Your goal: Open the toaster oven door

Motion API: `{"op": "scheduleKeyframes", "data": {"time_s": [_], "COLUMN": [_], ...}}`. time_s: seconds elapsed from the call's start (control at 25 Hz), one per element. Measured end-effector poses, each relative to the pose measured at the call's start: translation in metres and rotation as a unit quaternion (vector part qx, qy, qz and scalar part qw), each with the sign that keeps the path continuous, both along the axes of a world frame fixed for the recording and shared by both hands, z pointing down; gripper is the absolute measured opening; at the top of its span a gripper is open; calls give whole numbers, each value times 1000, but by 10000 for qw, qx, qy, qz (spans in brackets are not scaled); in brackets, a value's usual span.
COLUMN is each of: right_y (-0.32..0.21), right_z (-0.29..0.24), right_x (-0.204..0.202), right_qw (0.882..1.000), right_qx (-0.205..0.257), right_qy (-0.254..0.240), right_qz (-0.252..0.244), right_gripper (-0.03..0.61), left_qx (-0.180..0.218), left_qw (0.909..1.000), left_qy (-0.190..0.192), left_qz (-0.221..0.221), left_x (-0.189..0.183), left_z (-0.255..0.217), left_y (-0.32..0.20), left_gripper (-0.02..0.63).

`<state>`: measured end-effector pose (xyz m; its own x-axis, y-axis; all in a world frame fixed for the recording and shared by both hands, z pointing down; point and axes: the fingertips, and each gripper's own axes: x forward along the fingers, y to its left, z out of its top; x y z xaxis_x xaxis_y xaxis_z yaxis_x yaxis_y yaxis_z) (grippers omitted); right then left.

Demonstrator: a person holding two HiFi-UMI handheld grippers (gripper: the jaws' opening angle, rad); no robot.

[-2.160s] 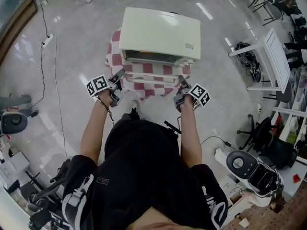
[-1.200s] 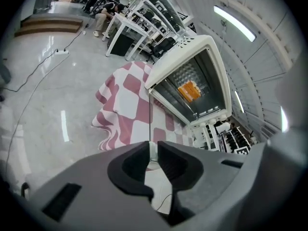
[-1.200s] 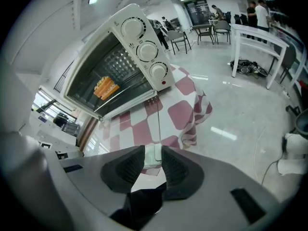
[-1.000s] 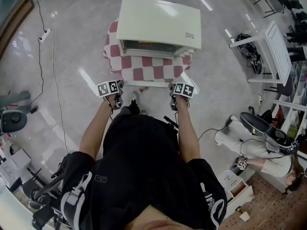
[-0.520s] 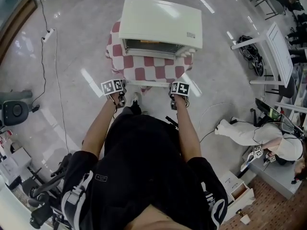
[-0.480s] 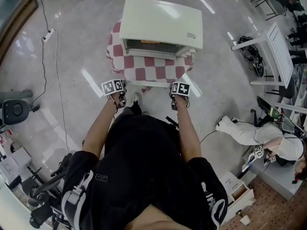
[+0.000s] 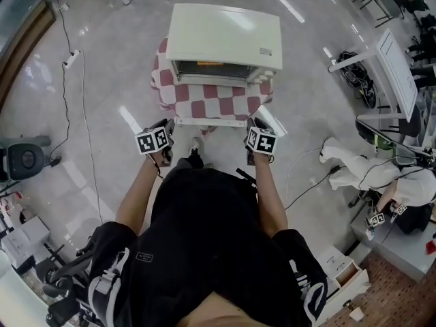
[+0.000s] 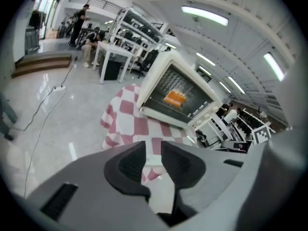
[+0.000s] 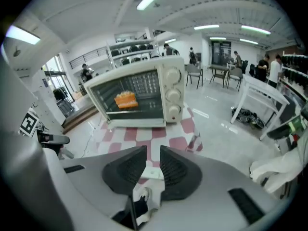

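Jaws empty, left gripper (image 8: 153, 150) opening, right gripper (image 9: 153, 153) closing, before seemingly shut toaster oven (image 7: 225, 36)

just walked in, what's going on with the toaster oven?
A person holds the left gripper and right gripper just short of the checked-cloth table, facing the toaster oven. Its door is shut, with orange food inside. Neither gripper holds anything: the left's jaws are opening, the right's closing.

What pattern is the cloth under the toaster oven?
Red-and-white checkerboard. The cloth shows best in the head view.
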<state>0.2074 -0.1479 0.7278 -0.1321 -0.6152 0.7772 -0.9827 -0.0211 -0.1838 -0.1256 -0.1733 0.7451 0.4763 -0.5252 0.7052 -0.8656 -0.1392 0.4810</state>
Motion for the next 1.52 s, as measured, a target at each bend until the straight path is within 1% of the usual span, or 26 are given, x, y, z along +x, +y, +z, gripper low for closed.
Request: {"op": "scheduleKeyframes", "data": {"time_s": [0.04, 0.08, 0.12, 0.16, 0.2, 0.24, 0.32, 0.44, 0.56, 0.6, 0.68, 0.88, 1.16, 1.36, 1.52], "right_y": [-3, -7, -9, -11, -12, -12, -8, 1, 11, 15, 21, 29, 23, 22, 22], "right_z": [-18, -36, -52, -67, -81, -95, -120, -154, -180, -186, -195, -202, -204, -205, -207], "right_x": [-4, -7, -11, -16, -21, -26, -36, -48, -56, -58, -60, -60, -59, -59, -58], "right_qw": [9996, 9983, 9963, 9941, 9917, 9893, 9842, 9758, 9673, 9650, 9616, 9574, 9531, 9528, 9525], "right_qx": [289, 580, 848, 1073, 1263, 1432, 1743, 2157, 2493, 2577, 2693, 2816, 2968, 2987, 2992], "right_qy": [27, 61, 102, 136, 155, 159, 114, 14, 48, 37, 7, -30, -52, -74, -66], "right_qz": [-17, -36, -65, -112, -169, -226, -305, -362, -459, -492, -538, -634, -589, -540, -563], "right_gripper": [95, 78, 56, 48, 44, 41, 37, 34, 32, 32, 32, 31, 26, 26, 26], "left_qx": [283, 596, 964, 1383, 1824, 2254, 2965, 3653, 4177, 4280, 4371, 4330, 4411, 4417, 4458], "left_qw": [9995, 9980, 9948, 9895, 9819, 9724, 9520, 9275, 9043, 8995, 8956, 8975, 8932, 8931, 8910], "left_qy": [35, 91, 129, 112, 31, -100, -371, -590, -765, -783, -759, -788, -801, -754, -746], "left_qz": [110, 207, 302, 406, 509, 594, 658, 528, 429, 398, 329, 284, 356, 391, 417], "left_x": [6, 13, 21, 30, 38, 46, 56, 62, 68, 71, 75, 80, 85, 88, 94], "left_z": [-19, -39, -60, -84, -108, -131, -172, -220, -253, -259, -263, -259, -253, -254, -257], "left_y": [-3, -6, -8, -9, -10, -10, -7, 1, 13, 16, 21, 22, 18, 15, 13], "left_gripper": [88, 72, 49, 32, 24, 18, 12, 9, 9, 9, 9, 9, 9, 9, 9]}}
